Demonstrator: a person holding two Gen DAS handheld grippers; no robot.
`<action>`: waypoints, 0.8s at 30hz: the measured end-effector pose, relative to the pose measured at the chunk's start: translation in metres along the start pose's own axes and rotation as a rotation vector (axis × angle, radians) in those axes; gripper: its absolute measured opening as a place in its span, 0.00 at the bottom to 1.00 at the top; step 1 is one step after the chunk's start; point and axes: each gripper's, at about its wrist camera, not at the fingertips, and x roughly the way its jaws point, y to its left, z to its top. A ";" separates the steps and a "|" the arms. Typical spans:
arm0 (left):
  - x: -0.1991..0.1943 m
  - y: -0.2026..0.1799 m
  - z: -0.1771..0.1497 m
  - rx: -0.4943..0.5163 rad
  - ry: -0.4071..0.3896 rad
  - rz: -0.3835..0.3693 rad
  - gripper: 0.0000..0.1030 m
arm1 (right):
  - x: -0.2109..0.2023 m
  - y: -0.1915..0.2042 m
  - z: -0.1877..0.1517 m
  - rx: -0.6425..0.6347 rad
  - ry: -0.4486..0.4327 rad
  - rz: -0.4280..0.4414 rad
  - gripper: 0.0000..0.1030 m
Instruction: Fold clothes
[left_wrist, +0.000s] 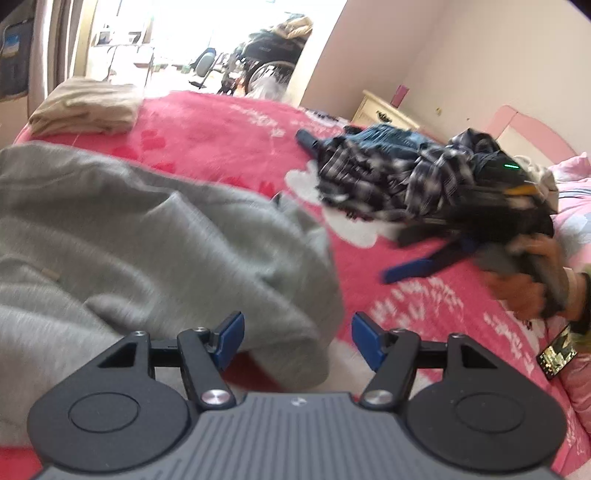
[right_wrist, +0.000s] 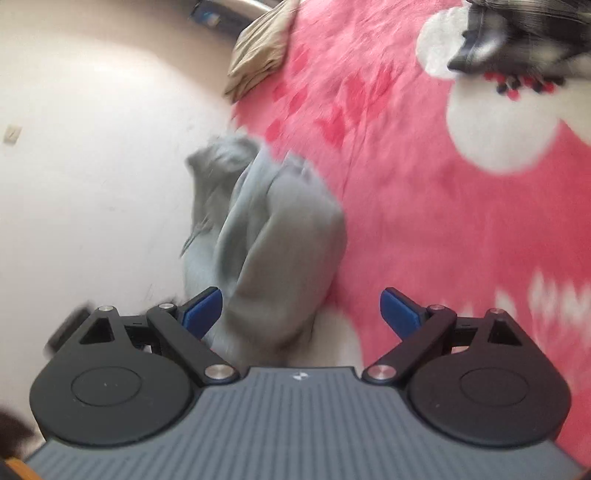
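Grey sweatshirt (left_wrist: 147, 236) crumpled on the near edge of the bed, on the pink blanket (left_wrist: 236, 140). Thick, soft-looking fabric, bunched into heavy rounded folds, no part laid flat; small tan label visible on one fold. From the right wrist view, same sweatshirt (right_wrist: 266, 236) lying as a long heap along the bed's edge, one end draped over toward the pale floor (right_wrist: 92, 147). Both views blurred; seams and sleeves not distinguishable.

Left gripper (left_wrist: 297, 339) low over the sweatshirt's near fold, blue fingers (left_wrist: 232, 338) spread apart, nothing between them. Contact with the cloth not determinable.

Right gripper (right_wrist: 301, 314) above the near end of the sweatshirt, blue fingers (right_wrist: 203, 312) spread wide, empty. Seen from the left wrist view, right gripper (left_wrist: 402, 269) further along the bed beside the clothes pile, carried in a hand (left_wrist: 532, 277), heavily blurred.

Second pile of unfolded clothes (left_wrist: 406, 177) further across the blanket: black-and-white checked shirt on top, blue denim behind. Well apart from the sweatshirt.

Folded beige stack (left_wrist: 85, 107) at the far corner of the bed, neat and squared. White rounded patterns (right_wrist: 498, 133) printed on the blanket. Phone (left_wrist: 556, 356) with lit screen at the bed's right edge. Cream bedside cabinet (left_wrist: 388, 110) against the wall.
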 end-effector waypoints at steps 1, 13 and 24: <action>0.003 -0.003 0.002 0.011 -0.011 -0.003 0.64 | 0.011 -0.001 0.003 0.007 -0.006 0.005 0.90; 0.038 0.012 0.000 -0.041 0.004 0.129 0.34 | 0.092 -0.025 0.010 0.152 -0.034 0.150 0.34; 0.002 0.030 0.025 -0.189 -0.158 -0.022 0.48 | -0.006 0.054 0.025 -0.167 -0.360 0.272 0.13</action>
